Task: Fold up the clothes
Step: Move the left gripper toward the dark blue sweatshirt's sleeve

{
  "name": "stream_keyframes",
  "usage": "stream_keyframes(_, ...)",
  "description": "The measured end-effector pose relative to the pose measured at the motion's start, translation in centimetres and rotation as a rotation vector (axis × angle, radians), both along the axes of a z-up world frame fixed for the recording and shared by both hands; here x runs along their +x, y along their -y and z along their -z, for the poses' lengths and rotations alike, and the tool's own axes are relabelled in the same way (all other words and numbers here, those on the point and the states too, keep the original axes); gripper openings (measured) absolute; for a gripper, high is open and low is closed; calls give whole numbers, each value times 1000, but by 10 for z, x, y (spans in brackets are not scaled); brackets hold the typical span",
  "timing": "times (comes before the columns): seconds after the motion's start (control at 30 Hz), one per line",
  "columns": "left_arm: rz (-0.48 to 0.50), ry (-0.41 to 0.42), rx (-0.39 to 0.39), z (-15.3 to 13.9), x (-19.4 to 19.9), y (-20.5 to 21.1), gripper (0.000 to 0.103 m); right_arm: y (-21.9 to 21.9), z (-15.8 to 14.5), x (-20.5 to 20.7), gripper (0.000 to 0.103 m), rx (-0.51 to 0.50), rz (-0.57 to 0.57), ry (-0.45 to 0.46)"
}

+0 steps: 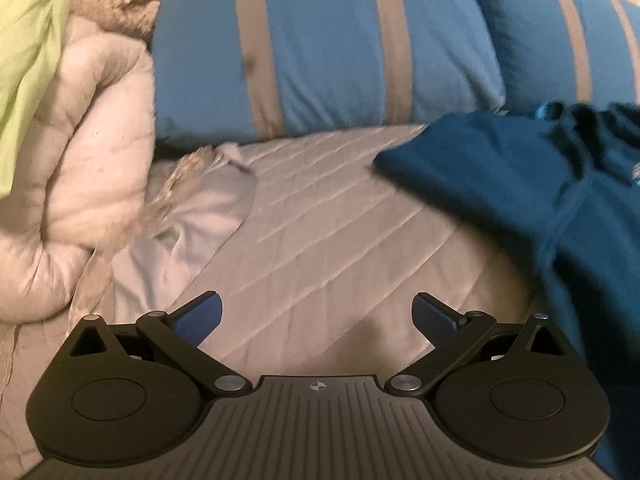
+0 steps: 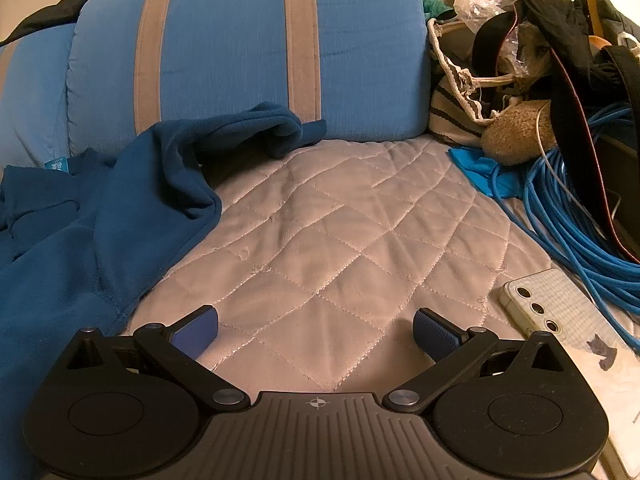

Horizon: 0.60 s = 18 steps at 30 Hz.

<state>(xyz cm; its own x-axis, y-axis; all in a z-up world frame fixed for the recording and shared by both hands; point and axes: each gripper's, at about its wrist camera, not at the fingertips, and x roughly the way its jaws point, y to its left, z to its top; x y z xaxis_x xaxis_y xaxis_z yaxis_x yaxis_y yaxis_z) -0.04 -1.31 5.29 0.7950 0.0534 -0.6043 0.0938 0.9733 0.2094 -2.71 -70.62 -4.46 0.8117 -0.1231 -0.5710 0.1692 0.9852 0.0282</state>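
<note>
A dark teal fleece garment (image 1: 532, 184) lies crumpled on the grey quilted bed cover (image 1: 320, 216), at the right of the left wrist view. It also shows at the left of the right wrist view (image 2: 92, 216), one sleeve reaching toward the pillow. My left gripper (image 1: 317, 314) is open and empty over bare quilt, to the left of the garment. My right gripper (image 2: 316, 326) is open and empty over bare quilt (image 2: 340, 232), to the right of the garment.
Blue pillows with grey stripes (image 1: 320, 48) (image 2: 248, 48) lie behind. A pale bundled duvet (image 1: 84, 152) and lime green cloth (image 1: 28, 48) sit at left. At right lie a blue cable coil (image 2: 568, 216), a phone (image 2: 560, 308), a striped bag (image 2: 460, 100) and plush toys.
</note>
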Motion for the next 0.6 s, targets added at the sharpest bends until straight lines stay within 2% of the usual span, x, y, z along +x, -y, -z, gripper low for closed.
stream_keyframes(0.17,54,16,-94,-30,1,6,103,0,0,-1,103,0,0,6)
stream_keyframes(0.3,103,34,-143,-46,13,35,103,0,0,-1,103,0,0,7)
stream_keyframes(0.4,179,57,-200,-52,19,51,103,1,-1,-1,103,1,0,7)
stream_keyframes(0.5,213,62,-171,-49,27,72,103,0,-1,-1,103,0,-1,6)
stream_keyframes(0.6,261,26,-129,-40,38,97,103,0,-1,-1,103,0,-1,7)
